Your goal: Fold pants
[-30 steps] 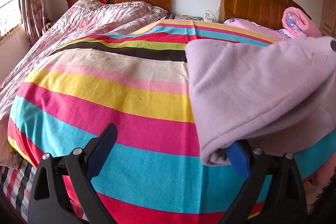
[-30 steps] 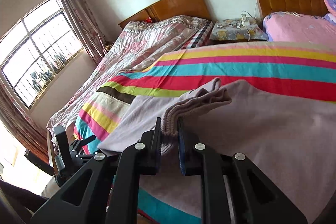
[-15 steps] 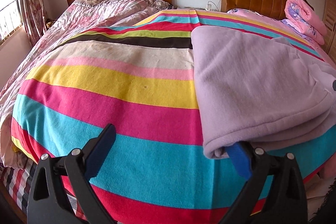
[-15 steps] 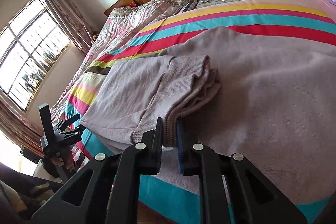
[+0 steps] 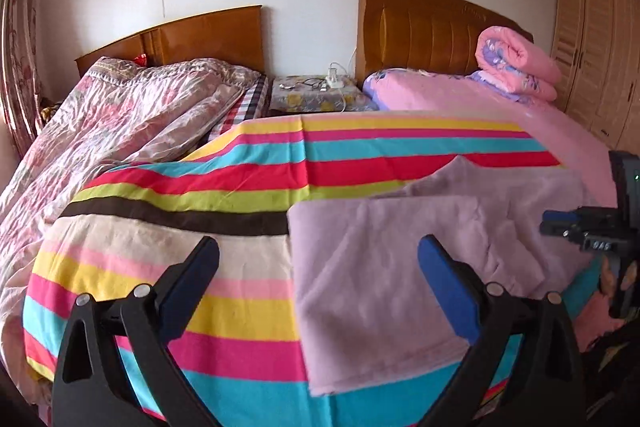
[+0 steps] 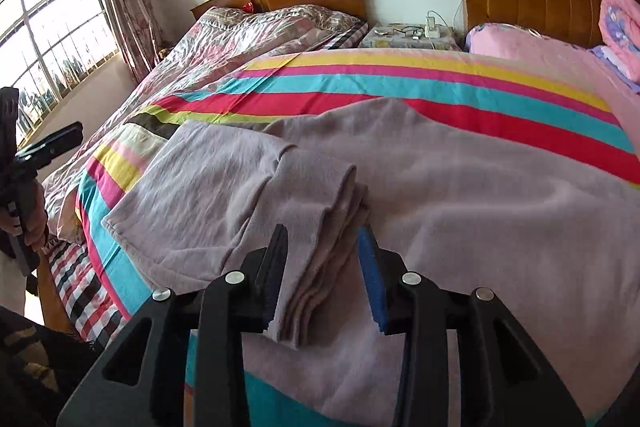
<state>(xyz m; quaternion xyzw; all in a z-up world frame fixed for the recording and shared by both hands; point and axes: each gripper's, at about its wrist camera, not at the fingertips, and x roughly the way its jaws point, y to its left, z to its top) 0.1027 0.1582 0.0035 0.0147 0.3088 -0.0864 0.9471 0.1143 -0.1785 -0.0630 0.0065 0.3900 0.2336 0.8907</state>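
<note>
Lilac fleece pants lie folded on the striped blanket. Their doubled-over end rests on top, between the fingers of my right gripper. Its jaws are opening and the right pad stands off the cloth. In the left wrist view the pants lie flat on the blanket. My left gripper hovers above their left edge, wide open and holding nothing. The right gripper shows at that view's right edge. A hand holds the left gripper at the far left.
A second bed with a floral quilt stands to the left. A nightstand with cables sits between the headboards. A rolled pink quilt lies at the back right near a wardrobe. A window is on the left.
My left gripper rose and drew back from the pants' corner, still open. My right gripper sank, laid the folded end down on the pants, and its jaws parted.
</note>
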